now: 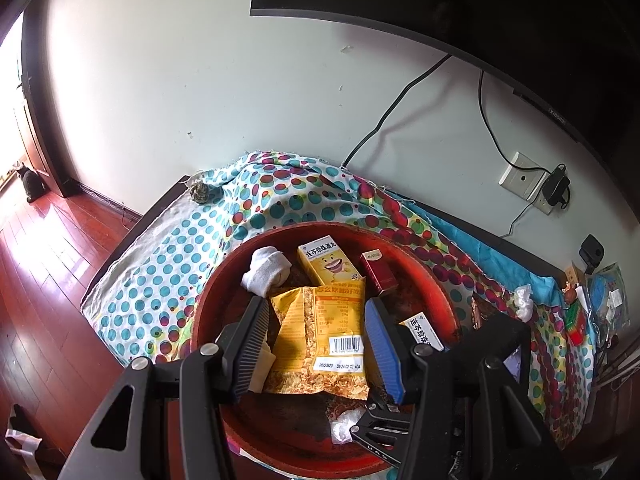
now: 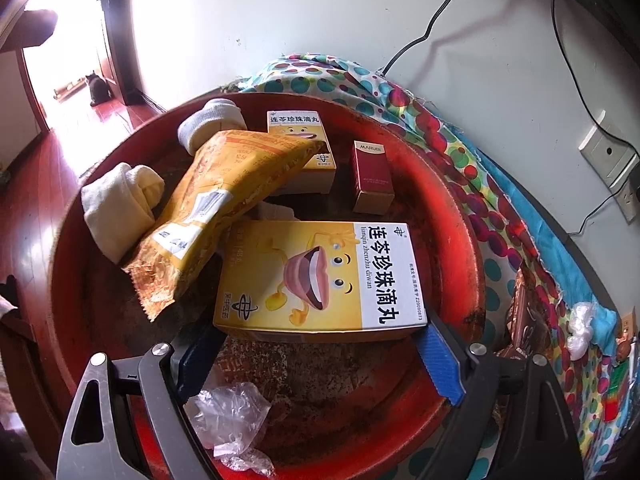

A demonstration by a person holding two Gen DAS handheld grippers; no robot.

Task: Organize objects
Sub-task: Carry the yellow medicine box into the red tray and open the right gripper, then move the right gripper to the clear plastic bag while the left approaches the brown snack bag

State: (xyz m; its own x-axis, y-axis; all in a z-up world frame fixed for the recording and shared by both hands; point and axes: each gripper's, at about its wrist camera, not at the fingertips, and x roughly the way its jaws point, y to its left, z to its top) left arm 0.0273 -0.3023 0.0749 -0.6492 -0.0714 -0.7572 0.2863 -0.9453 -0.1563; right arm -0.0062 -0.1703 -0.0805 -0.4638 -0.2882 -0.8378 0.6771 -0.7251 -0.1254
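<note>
A red basin (image 1: 224, 280) (image 2: 460, 216) on a dotted cloth holds everything. My left gripper (image 1: 320, 344) hangs open over a yellow snack bag (image 1: 320, 332) (image 2: 224, 200), which leans on a small yellow box (image 1: 328, 264) (image 2: 300, 148). My right gripper (image 2: 316, 336) stands wide, its blue pads beside the near corners of a large yellow medicine box (image 2: 320, 276) (image 1: 422, 332) that lies flat. Also in the basin are a white sock roll (image 1: 266, 272) (image 2: 212, 120), a cream cloth roll (image 2: 120, 204), a red box (image 1: 378, 272) (image 2: 372, 176) and crumpled plastic (image 2: 228, 412).
The dotted cloth (image 1: 168, 272) covers a dark table against the wall. A black screen (image 1: 480, 20) hangs above, with cables and a wall socket (image 1: 520, 178). Small clutter and a brown packet (image 2: 528, 312) lie right of the basin. Wooden floor (image 1: 48, 300) is at the left.
</note>
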